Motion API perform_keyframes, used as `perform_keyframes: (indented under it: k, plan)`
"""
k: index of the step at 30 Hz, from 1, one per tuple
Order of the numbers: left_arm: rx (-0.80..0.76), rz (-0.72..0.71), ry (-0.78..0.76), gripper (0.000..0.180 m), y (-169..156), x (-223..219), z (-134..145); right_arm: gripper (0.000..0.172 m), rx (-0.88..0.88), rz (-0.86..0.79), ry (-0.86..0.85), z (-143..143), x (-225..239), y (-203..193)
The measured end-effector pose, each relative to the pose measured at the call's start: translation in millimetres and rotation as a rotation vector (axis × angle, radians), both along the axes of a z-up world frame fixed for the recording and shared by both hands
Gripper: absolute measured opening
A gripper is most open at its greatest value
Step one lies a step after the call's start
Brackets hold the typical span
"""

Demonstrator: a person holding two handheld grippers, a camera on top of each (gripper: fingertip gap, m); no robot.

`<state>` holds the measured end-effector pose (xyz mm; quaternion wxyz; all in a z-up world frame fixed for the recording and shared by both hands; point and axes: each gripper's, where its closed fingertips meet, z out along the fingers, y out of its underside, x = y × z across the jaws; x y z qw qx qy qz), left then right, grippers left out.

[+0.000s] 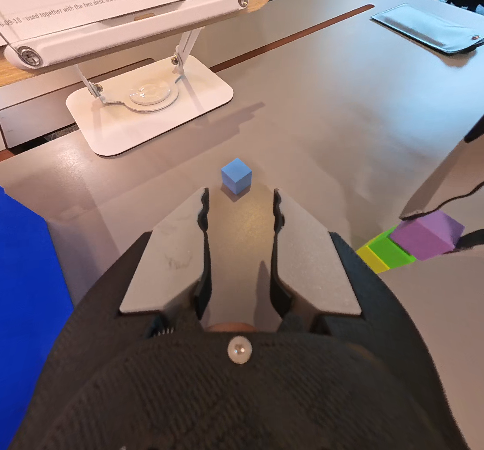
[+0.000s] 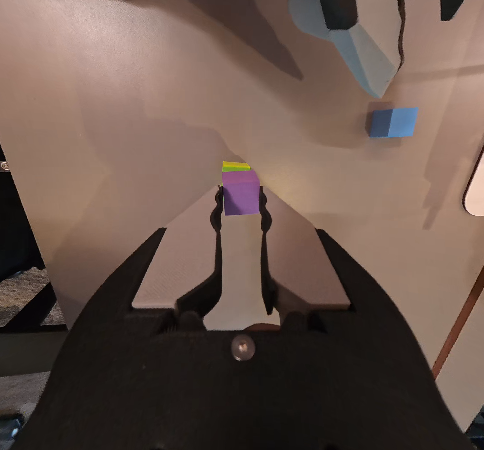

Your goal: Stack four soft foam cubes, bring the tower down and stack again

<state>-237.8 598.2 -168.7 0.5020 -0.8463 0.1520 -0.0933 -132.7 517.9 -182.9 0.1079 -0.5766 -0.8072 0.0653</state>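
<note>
My right gripper (image 2: 240, 193) is closed on the purple cube (image 2: 241, 196), both pads pressed to its sides, holding it over the green cube (image 1: 387, 250) that sits on the yellow cube (image 1: 372, 260). My left gripper (image 1: 240, 193) stands wide open with nothing in it, its fingertips just short of the blue cube (image 1: 236, 176), which rests alone on the beige table (image 1: 327, 123), well apart from the stack
</note>
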Motion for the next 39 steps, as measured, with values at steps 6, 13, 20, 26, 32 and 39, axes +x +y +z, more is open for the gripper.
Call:
perform_keyframes:
  k: [6,13,20,26,32,39]
  plan:
    - [-0.012,-0.005,0.004,0.048,0.3,1.0,-4.0,0.024,-0.001,-0.007,-0.01,-2.0,-0.2,1.6]
    - [-0.014,-0.003,0.002,0.048,0.5,0.1,-4.2,0.024,-0.01,-0.013,-0.016,-2.7,1.6,2.5]
    - [-0.017,-0.002,0.003,0.048,0.5,-0.4,-4.9,0.024,-0.011,-0.007,-0.021,-4.2,0.3,0.1]
    - [-0.01,-0.006,-0.008,0.048,0.1,0.1,-2.6,0.024,-0.008,-0.015,-0.033,-4.4,1.3,0.7]
    - [-0.012,-0.003,-0.016,0.048,-0.1,-1.2,-1.8,0.024,-0.017,-0.025,-0.042,-4.4,2.9,0.3]
    - [-0.013,-0.003,-0.013,0.048,-0.1,-1.1,-2.2,0.024,-0.018,-0.046,-0.043,-5.4,1.5,2.1]
